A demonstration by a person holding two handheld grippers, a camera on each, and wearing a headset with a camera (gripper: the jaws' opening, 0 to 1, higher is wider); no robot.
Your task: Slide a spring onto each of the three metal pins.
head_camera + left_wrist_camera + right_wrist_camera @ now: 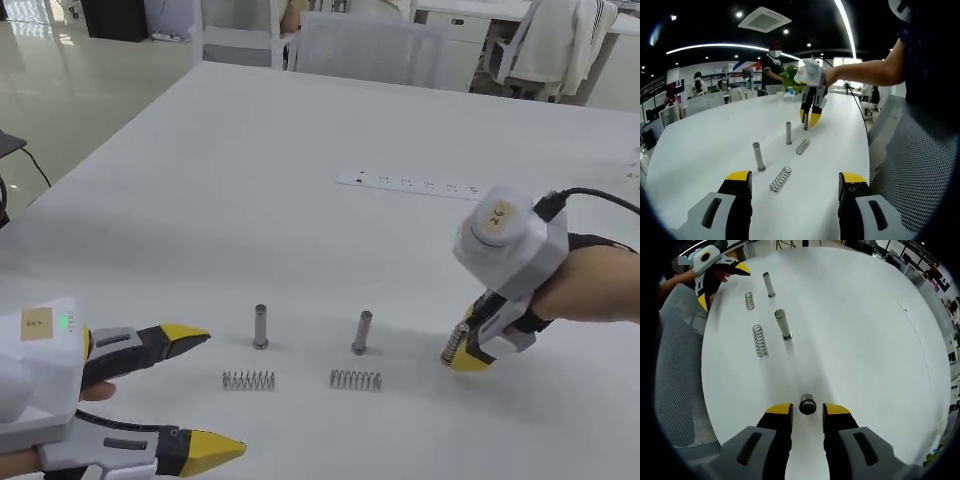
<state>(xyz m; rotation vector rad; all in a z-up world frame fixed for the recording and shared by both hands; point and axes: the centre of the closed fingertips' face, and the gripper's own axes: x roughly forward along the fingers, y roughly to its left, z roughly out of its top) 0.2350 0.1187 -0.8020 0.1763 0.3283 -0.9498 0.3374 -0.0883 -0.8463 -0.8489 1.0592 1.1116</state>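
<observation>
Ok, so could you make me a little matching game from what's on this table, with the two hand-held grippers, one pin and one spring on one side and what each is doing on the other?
Things:
1. left gripper
2. right gripper
3. middle pin
4. loose spring in front of the middle pin

States:
A. lying flat on the table
B. standing upright, with no spring on it
C. jaws wide apart, nothing between them
D. jaw tips either side of an upright spring

Pairs: 1-C, 2-D, 3-B, 4-A.
</observation>
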